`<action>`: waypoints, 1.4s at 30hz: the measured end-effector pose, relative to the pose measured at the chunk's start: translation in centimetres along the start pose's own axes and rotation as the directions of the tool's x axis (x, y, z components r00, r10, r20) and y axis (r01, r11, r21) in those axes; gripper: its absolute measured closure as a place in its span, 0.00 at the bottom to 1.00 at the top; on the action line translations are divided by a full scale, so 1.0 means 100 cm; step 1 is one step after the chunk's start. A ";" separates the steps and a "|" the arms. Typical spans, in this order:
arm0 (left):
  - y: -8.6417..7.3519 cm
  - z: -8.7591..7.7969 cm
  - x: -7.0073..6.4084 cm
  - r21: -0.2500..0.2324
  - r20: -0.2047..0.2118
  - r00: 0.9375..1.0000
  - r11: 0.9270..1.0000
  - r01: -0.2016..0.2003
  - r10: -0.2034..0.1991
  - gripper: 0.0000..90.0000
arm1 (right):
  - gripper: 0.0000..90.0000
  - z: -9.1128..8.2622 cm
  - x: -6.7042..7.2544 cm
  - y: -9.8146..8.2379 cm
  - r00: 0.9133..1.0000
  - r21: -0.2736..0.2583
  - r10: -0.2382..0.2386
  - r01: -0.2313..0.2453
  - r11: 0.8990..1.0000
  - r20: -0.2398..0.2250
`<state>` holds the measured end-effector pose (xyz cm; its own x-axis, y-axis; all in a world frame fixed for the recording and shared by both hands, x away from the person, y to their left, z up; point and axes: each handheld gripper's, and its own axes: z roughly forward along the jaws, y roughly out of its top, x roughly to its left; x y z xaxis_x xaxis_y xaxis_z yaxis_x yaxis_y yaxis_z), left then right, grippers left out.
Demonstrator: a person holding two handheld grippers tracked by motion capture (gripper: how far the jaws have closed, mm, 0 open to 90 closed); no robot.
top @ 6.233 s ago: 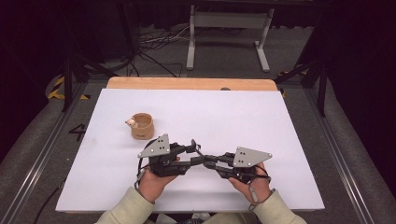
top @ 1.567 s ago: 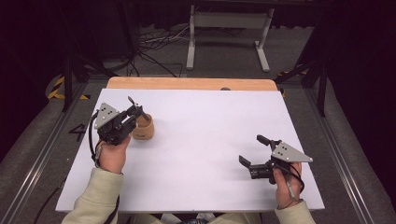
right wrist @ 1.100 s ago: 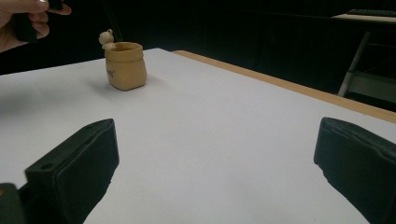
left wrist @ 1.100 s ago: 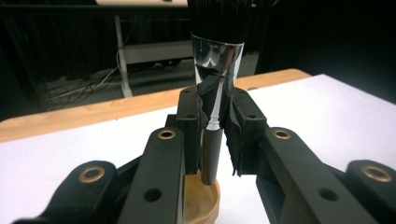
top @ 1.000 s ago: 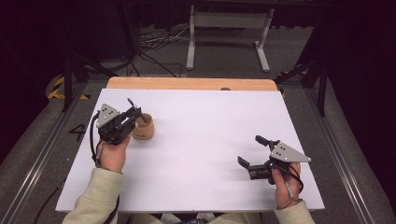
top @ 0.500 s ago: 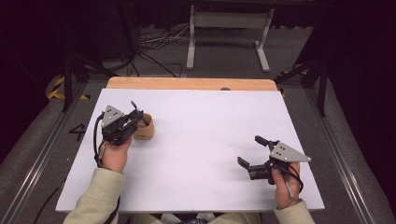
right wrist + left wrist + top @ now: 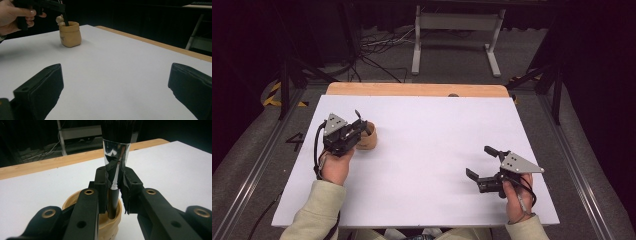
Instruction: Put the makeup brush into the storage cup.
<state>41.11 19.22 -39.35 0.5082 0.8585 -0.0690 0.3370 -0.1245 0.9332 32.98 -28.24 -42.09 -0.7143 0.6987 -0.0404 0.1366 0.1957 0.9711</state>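
The left tongs are clenched on a make-up brush, its slim dark handle pinched between the two black jaws just below the shiny metal ferrule, as the left gripper view shows. The brush stands upright: black bristles rise above the jaws, while the handle's lower end sits inside a small tan sack-shaped pot directly beneath the tongs. In the high view the pot stands on the white bench, tucked against the tip of the left tongs, with the person's left hand gripping the tool from behind.

Well apart, across bare bench, the right tongs are released, their jaws spread wide with nothing between them. The right gripper view looks between those two parted pads toward the pot in the distance, where the dark handle dips into its mouth. The right hand holds its tool low over the bench's near edge.
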 end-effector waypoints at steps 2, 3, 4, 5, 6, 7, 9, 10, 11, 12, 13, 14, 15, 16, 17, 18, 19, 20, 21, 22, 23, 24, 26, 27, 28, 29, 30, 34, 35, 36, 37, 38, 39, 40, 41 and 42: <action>-0.001 0.001 0.000 0.005 0.001 1.000 1.000 -0.006 0.006 0.85 | 0.01 0.000 0.000 0.000 1.000 0.001 -0.002 0.002 1.000 -0.002; -0.001 0.001 -0.001 0.005 0.000 1.000 1.000 -0.007 0.007 0.85 | 0.01 0.000 0.000 0.000 1.000 -0.002 -0.001 0.001 1.000 -0.003; -0.001 0.001 0.000 0.008 0.000 1.000 1.000 -0.008 0.008 0.85 | 0.01 0.000 0.000 0.000 1.000 -0.002 -0.001 0.001 1.000 -0.004; -0.002 0.001 0.000 0.013 -0.001 1.000 1.000 -0.007 0.007 0.85 | 0.01 0.000 0.000 0.001 1.000 -0.002 0.000 0.000 1.000 -0.004; -0.002 0.001 0.000 0.016 -0.002 1.000 1.000 -0.007 0.007 0.85 | 0.01 0.001 0.000 0.001 1.000 -0.002 0.001 -0.001 1.000 -0.005; -0.003 0.001 0.000 0.019 -0.002 1.000 1.000 -0.009 0.009 0.85 | 0.01 0.001 0.000 0.001 1.000 0.001 -0.002 0.002 1.000 -0.005; -0.004 0.001 0.001 0.021 -0.001 1.000 1.000 -0.007 0.007 0.85 | 0.01 0.002 0.000 0.001 1.000 -0.003 -0.003 0.003 1.000 -0.009; -0.004 0.001 0.001 0.021 -0.001 1.000 1.000 -0.008 0.008 0.85 | 0.01 0.002 0.000 0.001 1.000 -0.003 -0.003 0.003 1.000 -0.010; -0.004 0.001 0.001 0.023 -0.002 1.000 1.000 -0.007 0.007 0.85 | 0.01 0.002 0.000 0.001 1.000 -0.003 -0.002 0.002 1.000 -0.010; -0.004 0.001 0.001 0.023 0.001 1.000 1.000 -0.006 0.006 0.85 | 0.01 0.003 0.000 0.002 1.000 -0.003 -0.002 0.002 1.000 -0.011; -0.004 0.001 0.001 0.025 0.002 1.000 1.000 -0.008 0.008 0.85 | 0.01 0.003 0.000 0.002 1.000 -0.001 -0.002 0.002 1.000 -0.012; -0.004 0.001 0.001 0.025 0.001 1.000 1.000 -0.010 0.010 0.85 | 0.01 0.003 0.000 0.001 1.000 0.001 -0.002 0.002 1.000 -0.012; -0.004 0.001 0.001 0.026 0.002 1.000 1.000 -0.010 0.010 0.85 | 0.01 0.004 0.000 0.001 1.000 0.003 -0.002 0.002 1.000 -0.016; -0.004 0.001 0.000 0.026 0.003 1.000 1.000 -0.011 0.011 0.85 | 0.01 0.004 0.000 0.001 1.000 0.007 -0.003 0.003 1.000 -0.014; -0.004 0.001 0.000 0.028 0.004 1.000 1.000 -0.013 0.013 0.85 | 0.01 0.004 0.000 0.001 1.000 0.006 -0.001 0.001 1.000 -0.015; -0.004 0.001 0.000 0.030 0.004 1.000 0.999 -0.013 0.013 0.85 | 0.01 0.004 0.000 0.001 1.000 0.006 -0.001 0.001 1.000 -0.016; -0.004 0.001 0.000 0.028 0.003 1.000 1.000 -0.012 0.012 0.85 | 0.01 0.004 0.000 0.001 1.000 0.005 -0.002 0.002 1.000 -0.016; -0.004 0.001 0.000 0.028 0.003 1.000 1.000 -0.011 0.011 0.85 | 0.01 0.004 0.000 0.001 1.000 0.003 -0.002 0.002 1.000 -0.015; -0.004 0.001 0.000 0.028 0.003 1.000 1.000 -0.011 0.011 0.85 | 0.01 0.004 0.000 0.002 1.000 0.000 -0.001 0.001 1.000 -0.015; -0.004 0.000 0.000 0.026 0.006 1.000 1.000 -0.010 0.009 0.85 | 0.01 0.004 0.000 0.002 1.000 0.000 -0.001 0.001 1.000 -0.015; -0.004 0.000 0.001 0.023 0.010 1.000 1.000 -0.005 0.004 0.81 | 0.01 0.004 -0.001 0.002 1.000 -0.001 0.001 -0.001 1.000 -0.017; -0.004 -0.001 0.001 0.013 0.012 1.000 1.000 -0.002 0.002 0.81 | 0.01 0.004 -0.001 0.002 1.000 -0.001 0.001 -0.001 1.000 -0.017; -0.004 -0.004 0.002 0.002 0.017 1.000 1.000 0.009 -0.009 0.73 | 0.01 0.004 -0.001 0.002 1.000 -0.002 0.000 0.000 1.000 -0.018; -0.004 -0.008 0.003 -0.020 0.031 0.999 1.000 0.017 -0.016 0.70 | 0.01 0.006 -0.001 0.003 1.000 -0.002 -0.001 0.001 1.000 -0.022; -0.004 -0.008 0.003 -0.020 0.031 0.999 1.000 0.017 -0.016 0.66 | 0.01 0.006 -0.001 0.003 1.000 -0.002 -0.001 0.001 1.000 -0.022; -0.003 -0.011 0.003 -0.029 0.033 0.999 0.999 0.018 -0.017 0.66 | 0.01 0.006 -0.001 0.003 1.000 0.000 -0.001 0.001 1.000 -0.023; -0.003 -0.014 0.003 -0.044 0.036 0.999 0.999 0.021 -0.020 0.60 | 0.01 0.008 -0.001 0.004 1.000 -0.003 -0.002 0.002 1.000 -0.025; 0.000 -0.030 0.005 -0.087 0.058 0.998 0.996 0.022 -0.017 0.40 | 0.01 0.013 -0.002 0.006 0.999 -0.007 -0.003 0.003 1.000 -0.038; 0.001 -0.033 0.005 -0.094 0.062 0.998 0.995 0.023 -0.018 0.36 | 0.01 0.014 -0.003 0.007 0.999 -0.008 -0.004 0.004 1.000 -0.041; 0.002 -0.038 0.005 -0.108 0.070 0.997 0.994 0.024 -0.016 0.34 | 0.01 0.015 -0.003 0.007 0.999 -0.008 -0.004 0.004 1.000 -0.043; 0.003 -0.042 0.005 -0.119 0.075 0.997 0.993 0.025 -0.016 0.31 | 0.01 0.017 -0.003 0.008 0.999 -0.012 -0.006 0.005 1.000 -0.048; 0.003 -0.045 0.005 -0.127 0.079 0.997 0.992 0.021 -0.011 0.28 | 0.01 0.018 -0.003 0.009 0.999 -0.014 -0.006 0.005 1.000 -0.049; 0.005 -0.052 0.004 -0.143 0.089 0.996 0.990 0.018 -0.005 0.25 | 0.01 0.019 -0.004 0.011 0.999 -0.019 -0.008 0.007 1.000 -0.052; 0.005 -0.052 0.004 -0.143 0.089 0.996 0.990 0.018 -0.005 0.23 | 0.01 0.019 -0.004 0.011 0.999 -0.019 -0.008 0.007 1.000 -0.052; 0.006 -0.057 0.004 -0.154 0.101 0.995 0.988 0.013 0.002 0.23 | 0.01 0.019 -0.004 0.011 0.999 -0.020 -0.008 0.007 1.000 -0.053; 0.006 -0.059 0.003 -0.160 0.104 0.995 0.987 0.008 0.009 0.20 | 0.01 0.020 -0.005 0.012 0.999 -0.025 -0.009 0.008 1.000 -0.054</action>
<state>36.80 22.36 -36.73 0.5910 0.8008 -0.0969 0.2097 -0.0366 0.9771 34.89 -27.01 -41.32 -0.7513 0.6590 -0.0364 0.1142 0.1841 0.9763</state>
